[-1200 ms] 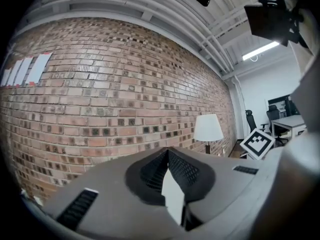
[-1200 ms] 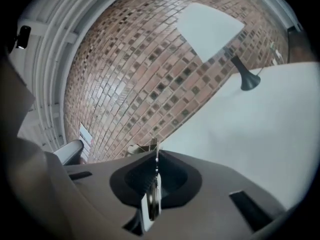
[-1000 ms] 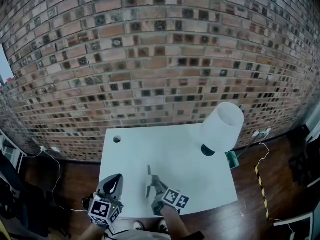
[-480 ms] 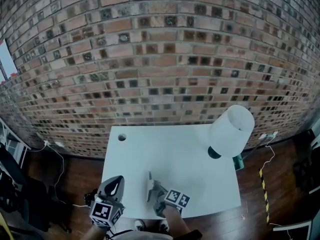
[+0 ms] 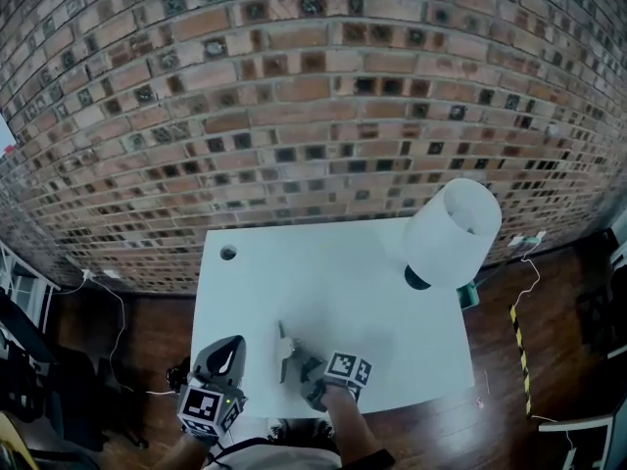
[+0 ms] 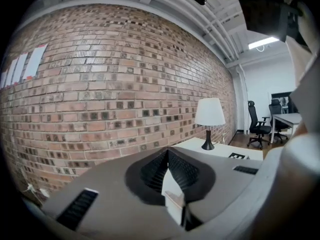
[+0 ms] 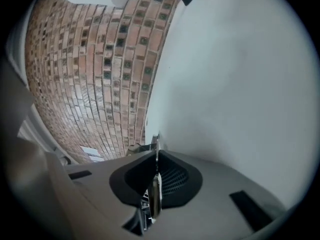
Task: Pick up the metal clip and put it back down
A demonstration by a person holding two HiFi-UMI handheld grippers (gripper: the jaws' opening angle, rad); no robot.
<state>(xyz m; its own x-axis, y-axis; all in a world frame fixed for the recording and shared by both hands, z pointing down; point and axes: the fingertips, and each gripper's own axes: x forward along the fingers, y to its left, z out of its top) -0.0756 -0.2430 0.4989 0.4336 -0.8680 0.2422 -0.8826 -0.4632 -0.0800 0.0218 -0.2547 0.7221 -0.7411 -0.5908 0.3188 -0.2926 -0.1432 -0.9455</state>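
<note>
Metal clip [image 5: 281, 346] lower, right gripper [image 5: 293, 366] still clamped

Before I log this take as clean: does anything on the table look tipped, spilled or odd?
Nothing stands out. The lamp stands upright at the table's far right corner, and the right gripper is shut on the metal clip near the front edge. No spill or damage shows.

Left gripper [image 5: 227, 351]: low by my left side, jaws together, nothing between them. Right gripper [image 5: 302, 368]: lying on its side, jaws pinched on the metal clip [image 7: 156, 184].
</note>
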